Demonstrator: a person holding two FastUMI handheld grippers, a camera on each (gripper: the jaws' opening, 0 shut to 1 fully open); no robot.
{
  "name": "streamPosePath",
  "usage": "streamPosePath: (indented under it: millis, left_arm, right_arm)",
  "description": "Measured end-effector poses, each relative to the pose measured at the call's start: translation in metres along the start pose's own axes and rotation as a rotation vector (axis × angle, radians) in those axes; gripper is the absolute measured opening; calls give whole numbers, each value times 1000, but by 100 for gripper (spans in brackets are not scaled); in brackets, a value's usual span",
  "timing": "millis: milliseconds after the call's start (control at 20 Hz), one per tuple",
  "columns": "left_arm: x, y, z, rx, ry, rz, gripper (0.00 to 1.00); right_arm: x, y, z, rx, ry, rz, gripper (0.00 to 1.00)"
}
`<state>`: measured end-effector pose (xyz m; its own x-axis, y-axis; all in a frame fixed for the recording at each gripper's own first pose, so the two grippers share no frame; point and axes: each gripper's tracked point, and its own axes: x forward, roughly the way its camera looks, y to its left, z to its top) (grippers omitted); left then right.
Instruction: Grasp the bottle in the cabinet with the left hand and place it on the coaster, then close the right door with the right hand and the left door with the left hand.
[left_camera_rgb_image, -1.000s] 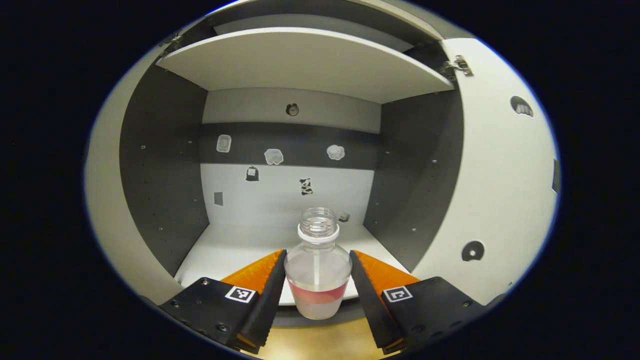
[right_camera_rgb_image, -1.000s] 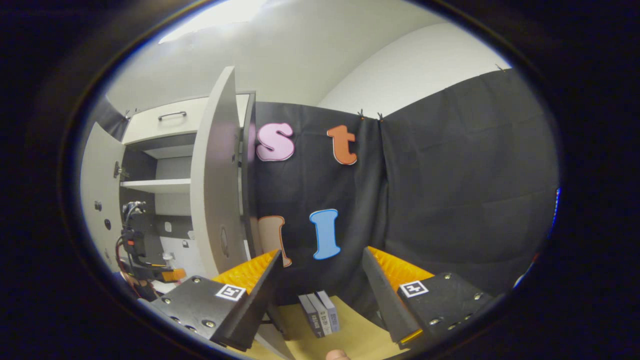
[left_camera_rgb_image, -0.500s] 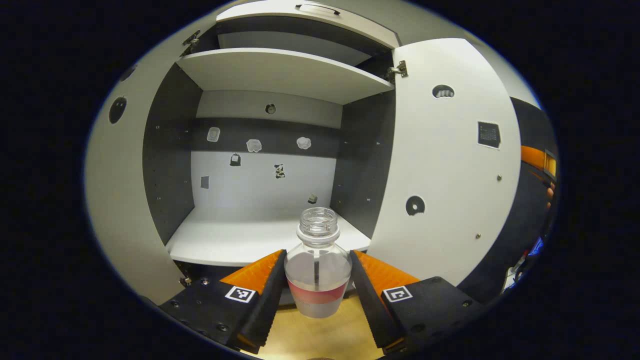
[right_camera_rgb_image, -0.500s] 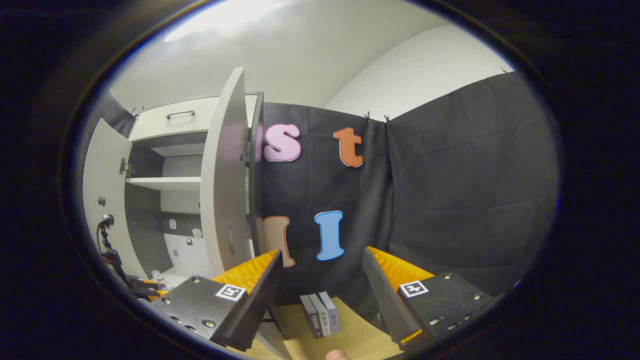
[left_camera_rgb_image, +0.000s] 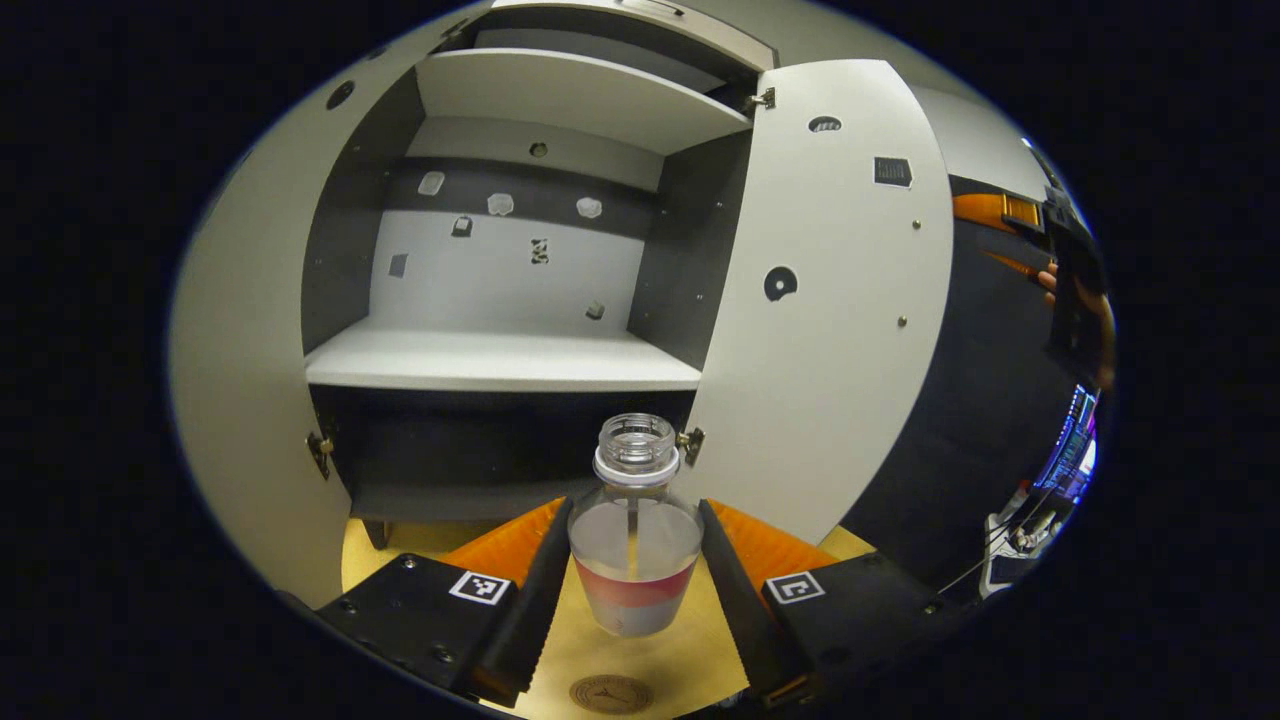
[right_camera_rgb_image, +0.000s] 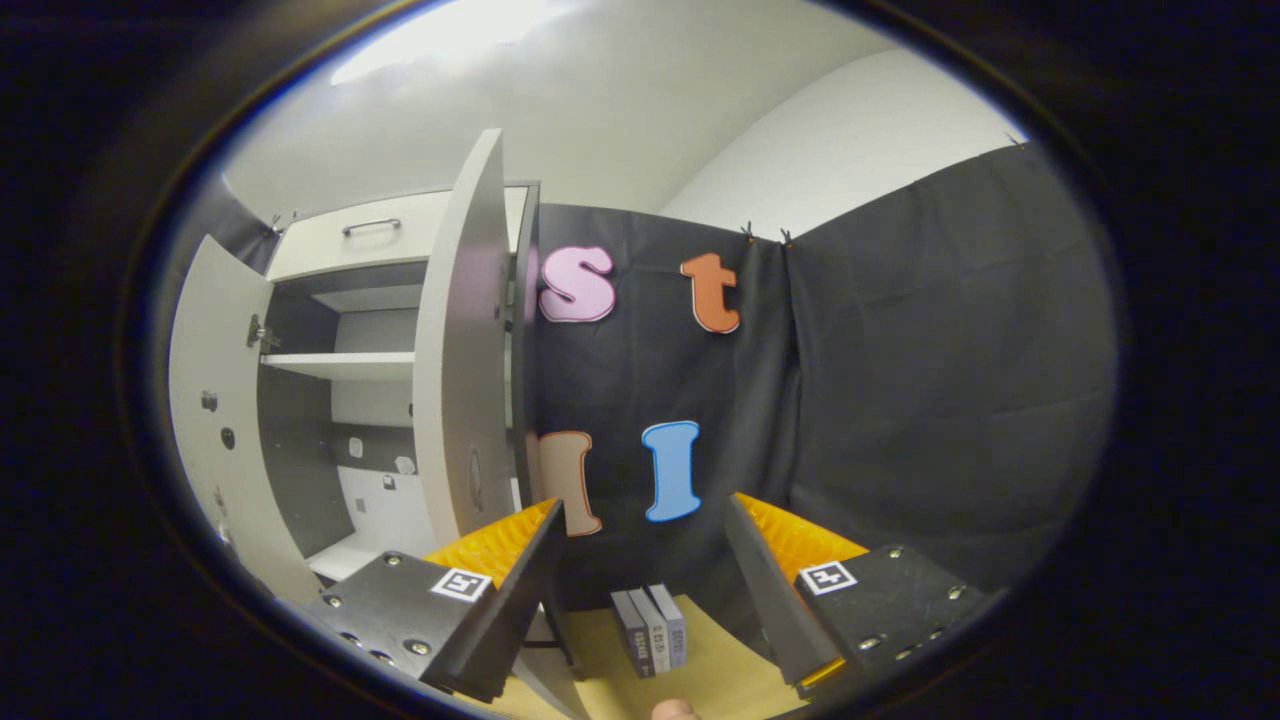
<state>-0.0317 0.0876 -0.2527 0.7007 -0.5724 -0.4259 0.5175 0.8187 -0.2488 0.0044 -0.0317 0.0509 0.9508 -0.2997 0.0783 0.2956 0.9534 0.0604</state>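
The left gripper (left_camera_rgb_image: 635, 560) is pinching the bottle (left_camera_rgb_image: 635, 540) on both sides and holding it clear of the cabinet (left_camera_rgb_image: 500, 360), above the table (left_camera_rgb_image: 660, 660); lowering it upright onto the coaster (left_camera_rgb_image: 611, 693) just below looks wise (it is uncapped, clear, red-banded, holding some liquid). The right gripper (right_camera_rgb_image: 645, 580) is hanging spread and empty near the right door (right_camera_rgb_image: 460, 380).

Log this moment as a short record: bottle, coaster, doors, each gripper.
bottle: clear bottle, uncapped, upright, out of the cabinet, above the wooden table
coaster: round coaster on the table, just below the bottle
left gripper: fingers pressed on the bottle's sides
right gripper: open, holding nothing
right door: open
left door: open
stage: bottle not yet set on the coaster
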Motion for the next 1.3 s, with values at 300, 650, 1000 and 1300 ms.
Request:
streamPosePath:
  millis: [300,650,1000,1300]
  left_arm:
    - [-5,24,-74,-21,109,55,78]
    - [-14,28,-134,-91,205,54,78]
    - [-21,35,-165,-83,242,96,79]
    - [-26,33,-176,-32,252,94,79]
  right_arm:
    - [7,-13,-4,-8,11,-28,96]
    - [11,-19,-11,-25,19,-46,96]
    - [11,-21,-10,-17,15,-50,96]
    - [13,-16,-13,-16,22,-38,96]
